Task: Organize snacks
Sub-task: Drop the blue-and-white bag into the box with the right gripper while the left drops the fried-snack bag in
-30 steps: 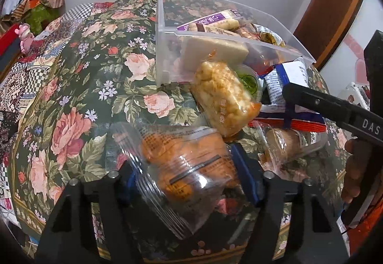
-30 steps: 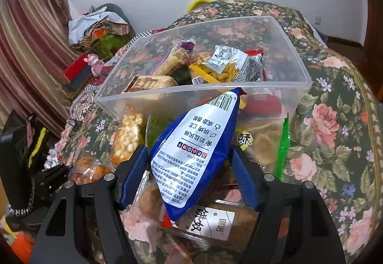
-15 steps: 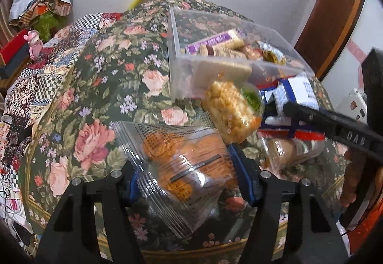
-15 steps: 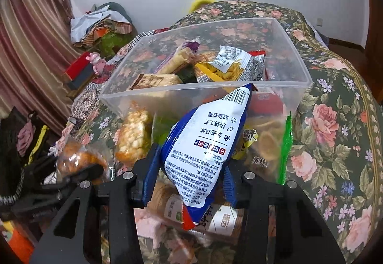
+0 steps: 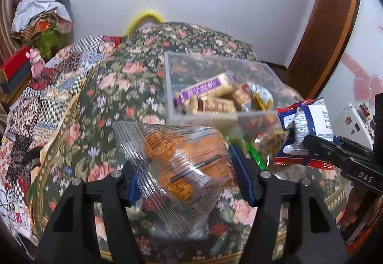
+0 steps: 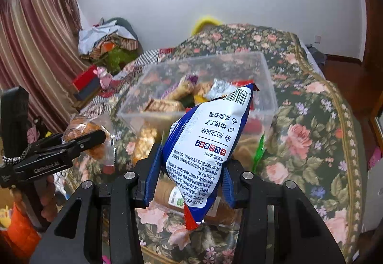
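Note:
My left gripper (image 5: 189, 178) is shut on a clear bag of orange snacks (image 5: 184, 156) and holds it above the floral cloth, short of the clear plastic bin (image 5: 167, 87). My right gripper (image 6: 189, 180) is shut on a blue and white snack packet (image 6: 208, 144), lifted in front of the bin (image 6: 268, 77). The bin holds several wrapped snacks (image 5: 208, 94). The right gripper and its packet (image 5: 311, 120) show at the right of the left wrist view. The left gripper with its bag (image 6: 88, 134) shows at the left of the right wrist view.
More snacks lie on the floral cloth (image 6: 308, 144) in front of the bin: a puffed corn bag (image 6: 146, 142), a green wrapper (image 6: 258, 151) and a brown packet under my right gripper. Clothes and boxes (image 6: 105, 46) are piled at the far left.
Both grippers have risen with their snacks and the bin now sits lower and further off in both views. The right gripper's jaws have closed tighter on the blue packet.

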`<state>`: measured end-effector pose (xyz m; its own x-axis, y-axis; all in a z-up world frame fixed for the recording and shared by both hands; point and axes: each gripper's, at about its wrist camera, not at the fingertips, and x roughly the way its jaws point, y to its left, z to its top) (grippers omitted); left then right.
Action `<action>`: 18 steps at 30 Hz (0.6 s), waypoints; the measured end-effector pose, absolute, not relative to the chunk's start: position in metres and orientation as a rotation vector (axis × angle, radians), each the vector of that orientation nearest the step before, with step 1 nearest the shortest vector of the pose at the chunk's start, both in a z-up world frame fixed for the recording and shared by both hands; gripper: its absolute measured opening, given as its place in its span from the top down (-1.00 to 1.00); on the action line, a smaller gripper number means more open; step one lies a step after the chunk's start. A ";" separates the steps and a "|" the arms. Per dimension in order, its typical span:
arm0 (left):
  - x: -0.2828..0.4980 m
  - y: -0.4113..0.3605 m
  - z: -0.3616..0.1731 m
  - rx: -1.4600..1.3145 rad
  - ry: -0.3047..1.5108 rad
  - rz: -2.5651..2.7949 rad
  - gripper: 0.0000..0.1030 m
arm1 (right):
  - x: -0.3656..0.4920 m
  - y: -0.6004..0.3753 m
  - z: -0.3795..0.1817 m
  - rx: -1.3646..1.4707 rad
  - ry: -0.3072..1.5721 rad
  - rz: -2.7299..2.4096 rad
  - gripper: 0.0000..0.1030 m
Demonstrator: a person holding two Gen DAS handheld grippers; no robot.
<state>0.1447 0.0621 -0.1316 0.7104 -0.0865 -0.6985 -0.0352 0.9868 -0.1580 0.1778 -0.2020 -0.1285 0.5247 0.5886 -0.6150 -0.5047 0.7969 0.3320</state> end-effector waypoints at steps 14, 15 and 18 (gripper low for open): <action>0.198 0.055 -0.100 -0.143 0.709 -0.030 -0.25 | 0.213 -0.196 -0.097 0.119 0.661 0.640 0.20; 0.202 0.054 -0.100 -0.139 0.709 -0.031 -0.25 | 0.217 -0.194 -0.096 0.117 0.659 0.640 0.20; 0.217 0.053 -0.100 -0.126 0.713 -0.026 -0.25 | 0.231 -0.189 -0.097 0.118 0.662 0.645 0.20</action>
<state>0.2169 0.0533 -0.1002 0.7563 -0.0672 -0.6507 -0.0188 0.9921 -0.1244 0.2311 -0.1886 -0.0974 0.6031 0.5917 -0.5350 -0.5192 0.8003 0.2998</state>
